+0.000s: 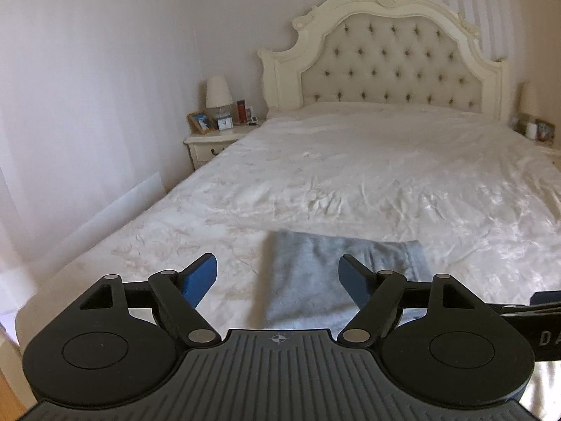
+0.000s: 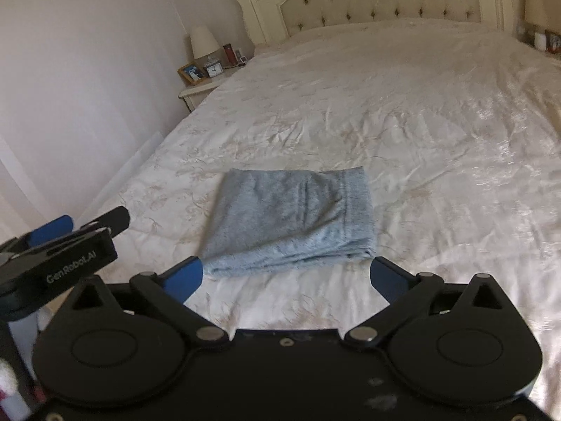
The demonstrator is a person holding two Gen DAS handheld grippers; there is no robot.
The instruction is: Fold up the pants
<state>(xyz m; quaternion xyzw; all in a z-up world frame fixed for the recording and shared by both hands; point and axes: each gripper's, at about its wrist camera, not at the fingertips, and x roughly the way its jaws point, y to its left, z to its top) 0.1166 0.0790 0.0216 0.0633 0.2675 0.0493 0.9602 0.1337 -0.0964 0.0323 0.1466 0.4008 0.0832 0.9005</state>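
While the pants (image 2: 291, 221) sit folded into a grey-blue block on the bed (image 2: 420, 133), near its foot end, the left wrist view only gets part of them (image 1: 308, 280); the near edge is hidden behind the left gripper (image 1: 277, 277). Its jaws are spread apart with nothing in them, hanging above the fabric without touching it. Right gripper (image 2: 285, 277) is the same deal: jaws wide apart, empty, tips just short of the pants' near edge. In the right view the left gripper (image 2: 94, 224) pokes in at 9 o'clock, mostly cut off. Nightstand (image 1: 210, 140) at 10 o'clock has a lamp (image 1: 218, 93), a frame and a small clock, too blurry for details. Headboard (image 1: 385, 59) at 12, its top cropped in the right view.
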